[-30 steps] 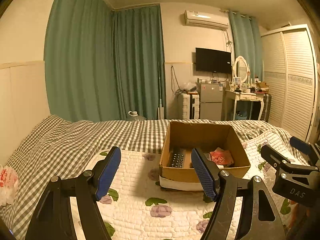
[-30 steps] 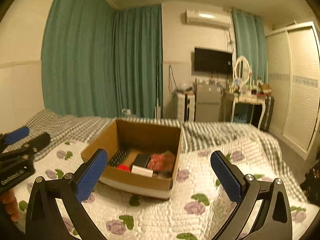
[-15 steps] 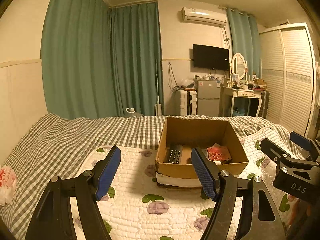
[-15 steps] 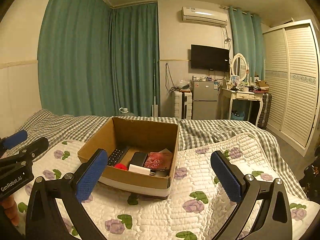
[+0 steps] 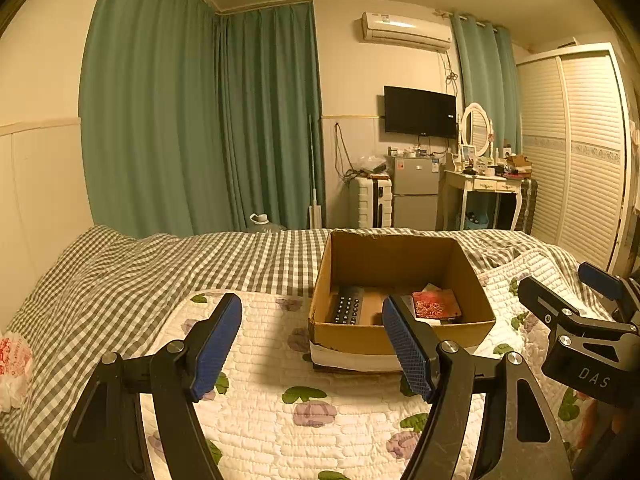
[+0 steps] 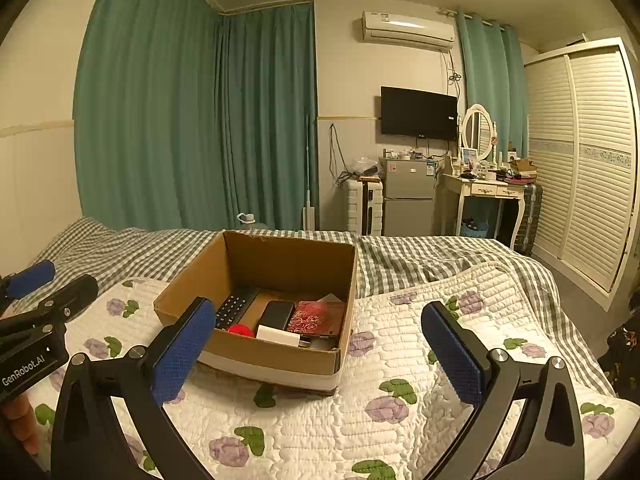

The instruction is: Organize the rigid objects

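**Mia:** While both tools hang over the quilt, what differs from a second ago?

**Ren:** Only the framing. In both views the cardboard box sits a bit lower and nearer now than it did a second back, so the cameras have risen or tipped slightly. Nothing inside it has shifted that I can see. For the task that tells little: the rigid things lie gathered in the box, which fits a finished tidy-up or one about to resume.

**Mia:** And the tools?

**Ren:** The left gripper has its pads spread wide, holding nothing. The right gripper is the same, wide apart and bare.

**Mia:** How do the things lie?

**Ren:** The remote lies flat at the box's left side, its long axis running from the near-left toward the far wall, buttons up. The black phone-like slab lies roughly parallel beside it. The red patterned packet rests flat on the right, with a white block and a red thing at the near wall.
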Available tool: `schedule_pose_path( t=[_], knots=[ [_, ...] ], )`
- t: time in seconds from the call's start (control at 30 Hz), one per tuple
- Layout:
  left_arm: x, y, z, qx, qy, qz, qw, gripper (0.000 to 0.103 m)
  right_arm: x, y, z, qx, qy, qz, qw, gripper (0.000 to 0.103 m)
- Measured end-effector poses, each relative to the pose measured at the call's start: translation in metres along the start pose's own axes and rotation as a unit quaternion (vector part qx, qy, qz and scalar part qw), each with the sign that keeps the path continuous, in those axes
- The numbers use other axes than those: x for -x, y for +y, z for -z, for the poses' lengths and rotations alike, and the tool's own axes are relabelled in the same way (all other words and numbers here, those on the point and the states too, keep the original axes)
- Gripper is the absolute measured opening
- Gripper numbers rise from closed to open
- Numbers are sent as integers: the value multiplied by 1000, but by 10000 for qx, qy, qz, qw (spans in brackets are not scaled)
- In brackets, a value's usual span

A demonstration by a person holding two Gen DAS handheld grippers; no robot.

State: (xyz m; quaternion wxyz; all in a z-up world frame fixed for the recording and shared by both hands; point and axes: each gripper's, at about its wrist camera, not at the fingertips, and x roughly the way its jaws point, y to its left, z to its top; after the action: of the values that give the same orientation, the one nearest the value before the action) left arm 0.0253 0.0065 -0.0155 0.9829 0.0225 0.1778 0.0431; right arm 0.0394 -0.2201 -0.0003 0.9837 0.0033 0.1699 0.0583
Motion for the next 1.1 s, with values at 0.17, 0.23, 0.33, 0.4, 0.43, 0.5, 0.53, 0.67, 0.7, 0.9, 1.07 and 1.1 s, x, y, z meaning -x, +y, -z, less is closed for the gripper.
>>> schedule_pose_path(
  t=[0.17,0.23,0.33,0.4,0.43,0.5,0.53,0.67,0.7,0.9,1.07,1.1],
  knots=[
    [0,1,1,3,8,6,10000,76,-1,-1,2,3,19,9,10000,103],
    [0,1,1,8,17,13,10000,76,-1,-1,2,2,26,30,10000,103],
    [0,1,1,14,23,20,10000,76,-1,-2,2,-5,39,40,10000,103],
    [0,0,0,11,21,26,10000,76,-1,-2,2,1,43,41,10000,103],
    [1,1,0,10,15,28,10000,76,-1,-2,2,0,41,43,10000,103],
    [1,1,0,16,6,35,10000,76,-1,-2,3,1,49,40,10000,103],
    [1,1,0,30,7,47,10000,76,-1,-2,3,4,58,47,10000,103],
    [1,2,1,71,18,82,9999,76,-1,-3,4,9,88,50,9999,103],
    [1,2,1,69,21,74,9999,76,-2,-2,4,13,88,51,9999,103],
    [0,2,1,58,22,78,10000,76,-2,-3,5,24,104,62,9999,103],
    [0,2,1,73,33,82,9999,76,-3,-3,6,37,128,69,9999,103],
    [0,2,1,72,30,81,9999,76,-3,-3,6,39,140,75,9999,103]
  ],
)
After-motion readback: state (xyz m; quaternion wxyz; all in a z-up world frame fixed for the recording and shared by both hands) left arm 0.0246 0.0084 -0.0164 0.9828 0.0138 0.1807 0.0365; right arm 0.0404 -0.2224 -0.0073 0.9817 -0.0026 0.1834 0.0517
